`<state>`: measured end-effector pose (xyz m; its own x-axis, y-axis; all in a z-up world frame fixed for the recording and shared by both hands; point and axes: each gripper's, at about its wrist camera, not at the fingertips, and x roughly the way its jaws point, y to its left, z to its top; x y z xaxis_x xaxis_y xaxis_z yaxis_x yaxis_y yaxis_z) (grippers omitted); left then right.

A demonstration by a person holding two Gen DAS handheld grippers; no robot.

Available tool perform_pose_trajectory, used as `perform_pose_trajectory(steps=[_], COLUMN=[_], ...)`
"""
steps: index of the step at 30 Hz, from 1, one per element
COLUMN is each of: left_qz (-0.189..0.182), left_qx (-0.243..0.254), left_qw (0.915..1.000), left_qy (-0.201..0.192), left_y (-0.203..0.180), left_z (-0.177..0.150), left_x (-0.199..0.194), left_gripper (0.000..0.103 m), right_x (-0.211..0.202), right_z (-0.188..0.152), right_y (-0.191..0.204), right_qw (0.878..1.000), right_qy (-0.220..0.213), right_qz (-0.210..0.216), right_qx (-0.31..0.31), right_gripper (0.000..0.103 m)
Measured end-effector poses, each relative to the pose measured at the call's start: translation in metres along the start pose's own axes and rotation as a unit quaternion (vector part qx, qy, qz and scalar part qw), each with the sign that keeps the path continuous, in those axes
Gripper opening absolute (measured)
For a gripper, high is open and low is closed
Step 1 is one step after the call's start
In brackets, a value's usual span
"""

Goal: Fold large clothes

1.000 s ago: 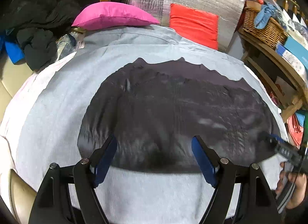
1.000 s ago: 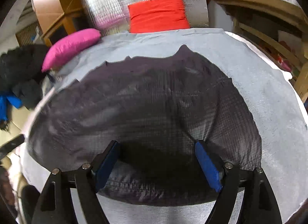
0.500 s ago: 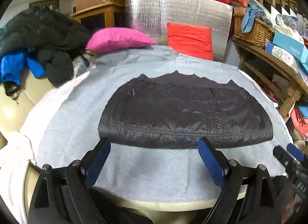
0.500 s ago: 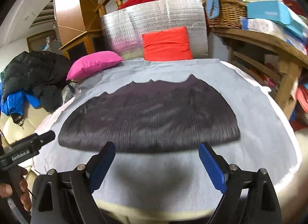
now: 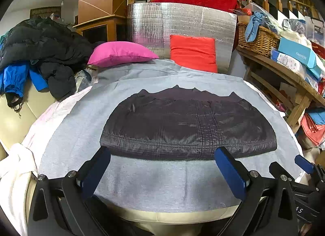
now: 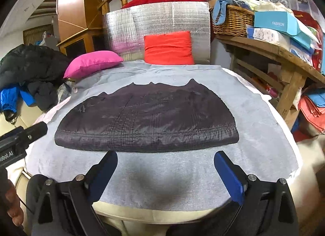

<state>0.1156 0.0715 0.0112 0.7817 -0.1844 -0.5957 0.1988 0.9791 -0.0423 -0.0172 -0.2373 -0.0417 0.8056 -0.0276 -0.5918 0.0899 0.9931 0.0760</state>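
"FASHION" stands in pale letters on the long teal cardboard box (image 6: 278, 23) on the wooden shelf, upper right of both views. The black gripper body (image 6: 12, 150) at the right view's left edge reads "obot.AI", cut off.

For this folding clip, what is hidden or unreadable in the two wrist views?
- Dark quilted garment: both views show only its top layer; folded layers beneath are covered by it.
- Right hand-held gripper: left wrist view cuts it off at the right edge.
- Left hand-held gripper: right wrist view cuts it off at the left edge.
- Wicker basket: contents buried under blue cloth.
- Black clothes pile: individual items indistinguishable.
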Motion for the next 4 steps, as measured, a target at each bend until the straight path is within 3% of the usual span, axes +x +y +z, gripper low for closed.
perform_pose_trajectory(steps=[4], left_qz=[-0.005], left_qx=[0.003], left_qw=[0.9999], left_qy=[-0.011], left_y=[-0.0036], left_z=[-0.0023], left_x=[-0.0052], left_gripper=[0.102], right_x=[-0.0027], right_z=[0.0028], right_y=[0.0031], right_qw=[1.0], right_qy=[-0.006], right_qz=[-0.003], right_qx=[-0.007], right_gripper=[0.098])
